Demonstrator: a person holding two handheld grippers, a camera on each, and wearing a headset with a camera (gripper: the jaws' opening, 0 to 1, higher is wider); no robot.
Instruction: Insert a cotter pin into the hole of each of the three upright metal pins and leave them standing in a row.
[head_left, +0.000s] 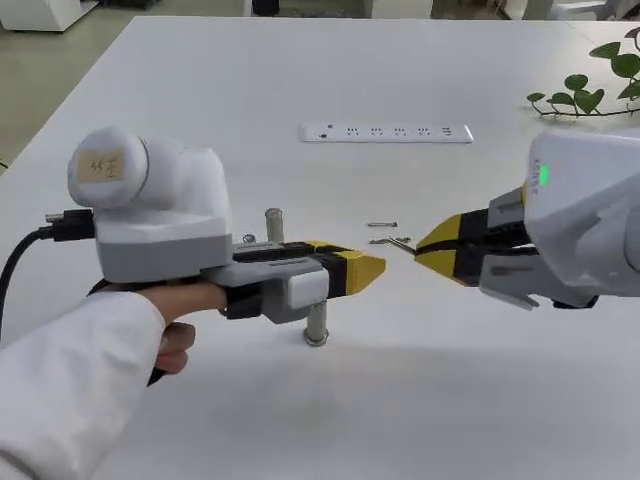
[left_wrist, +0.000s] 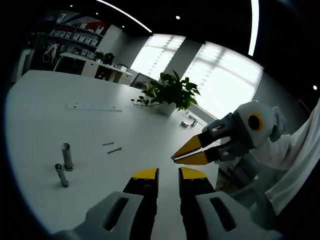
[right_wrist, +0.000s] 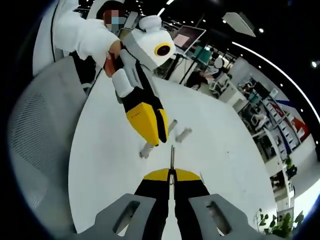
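**Right gripper clamped on thin grey metal cotter pin, ctr-right of head view; left gripper at frame ctr, jaws a narrow gap apart, empty.**

Cotter pin pokes out past jaw tips, up off white table. Two loose spare pins lie on table above the jaws. Short grey steel upright pins: one upper-mid, one under left gripper; third too unclear to place. Cotter pin prob. v. light, thin, slick and easily bent, so keep hold at head end w/ legs free for the hole. Steel pin prob. stiff and dense but tippy on its small base; steady it low on shaft, below the hole.
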